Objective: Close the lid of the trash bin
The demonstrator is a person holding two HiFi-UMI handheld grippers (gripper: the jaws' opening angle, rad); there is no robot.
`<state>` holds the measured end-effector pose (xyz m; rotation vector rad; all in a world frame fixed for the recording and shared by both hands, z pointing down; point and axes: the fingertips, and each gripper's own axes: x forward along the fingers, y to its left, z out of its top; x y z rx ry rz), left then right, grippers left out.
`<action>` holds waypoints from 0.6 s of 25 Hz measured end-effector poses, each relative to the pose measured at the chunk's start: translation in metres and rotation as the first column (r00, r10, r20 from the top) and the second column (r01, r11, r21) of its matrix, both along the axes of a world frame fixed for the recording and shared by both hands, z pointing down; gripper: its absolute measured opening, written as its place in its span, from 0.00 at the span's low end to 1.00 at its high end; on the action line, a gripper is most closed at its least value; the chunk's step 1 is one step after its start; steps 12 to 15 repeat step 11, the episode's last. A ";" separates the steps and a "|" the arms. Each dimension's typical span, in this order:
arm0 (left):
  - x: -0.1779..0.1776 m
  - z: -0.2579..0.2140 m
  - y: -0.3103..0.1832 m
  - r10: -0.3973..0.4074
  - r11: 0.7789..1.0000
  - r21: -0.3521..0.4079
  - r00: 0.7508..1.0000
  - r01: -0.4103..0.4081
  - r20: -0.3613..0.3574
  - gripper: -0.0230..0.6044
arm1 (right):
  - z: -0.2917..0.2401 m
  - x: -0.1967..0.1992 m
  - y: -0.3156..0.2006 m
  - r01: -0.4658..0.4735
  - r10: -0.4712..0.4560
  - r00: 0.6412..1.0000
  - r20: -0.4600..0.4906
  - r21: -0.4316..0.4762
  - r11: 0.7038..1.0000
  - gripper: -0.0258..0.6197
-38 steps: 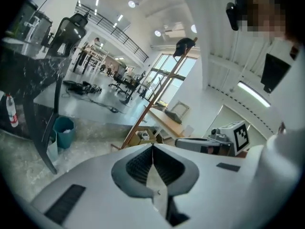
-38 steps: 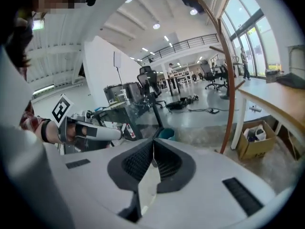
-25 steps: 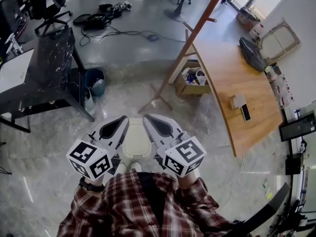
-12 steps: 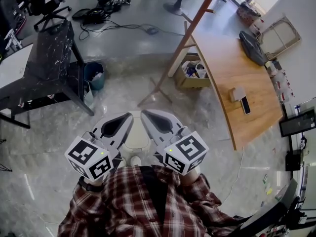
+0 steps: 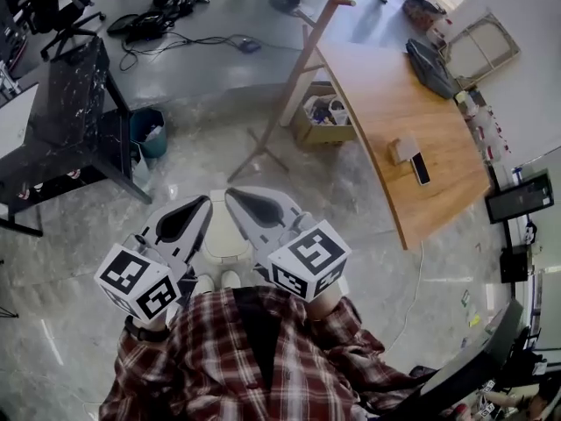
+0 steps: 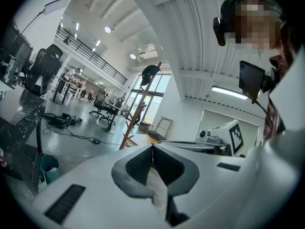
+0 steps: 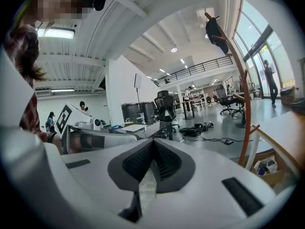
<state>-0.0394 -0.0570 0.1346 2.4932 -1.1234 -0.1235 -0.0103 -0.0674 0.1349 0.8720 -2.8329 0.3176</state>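
Observation:
In the head view a cream trash bin [image 5: 225, 235] stands on the floor just in front of the person's white shoes [image 5: 230, 279]. I see its flat top from above, and the lid looks down. My left gripper [image 5: 203, 202] and right gripper [image 5: 232, 194] hover above it side by side, their tips close together over the bin's far end. Both are shut with nothing between the jaws. The left gripper view shows my left gripper [image 6: 152, 149] with pads pressed together and pointing out into the room. In the right gripper view my right gripper [image 7: 153, 144] is the same.
A teal bin [image 5: 146, 132] sits under a black table [image 5: 66, 103] at the left. A curved wooden desk [image 5: 394, 121], a cardboard box [image 5: 320, 117] and a slanted coat-stand pole [image 5: 307, 51] are at the right. Cables [image 5: 166, 20] lie on the far floor.
The head camera has shifted, so the room slides up and left in view. Both grippers moved slightly left with it and stay shut over the bin.

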 end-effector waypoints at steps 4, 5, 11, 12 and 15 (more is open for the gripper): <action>-0.003 0.002 0.003 -0.012 1.000 -0.007 1.000 0.012 -0.001 0.06 | 0.001 0.001 0.003 -0.005 0.005 1.000 0.004 -0.006 1.000 0.06; -0.002 0.003 0.004 -0.010 1.000 -0.008 1.000 0.010 -0.002 0.06 | 0.001 0.002 0.002 -0.008 0.009 1.000 0.005 -0.006 1.000 0.06; 0.000 0.005 0.002 -0.006 1.000 -0.001 1.000 0.006 -0.001 0.06 | 0.001 0.005 -0.001 -0.016 0.016 1.000 0.007 0.003 1.000 0.06; 0.000 0.005 0.002 -0.006 1.000 -0.001 1.000 0.006 -0.001 0.06 | 0.001 0.005 -0.001 -0.016 0.016 1.000 0.007 0.003 1.000 0.06; 0.000 0.005 0.002 -0.006 1.000 -0.001 1.000 0.006 -0.001 0.06 | 0.001 0.005 -0.001 -0.016 0.016 1.000 0.007 0.003 1.000 0.06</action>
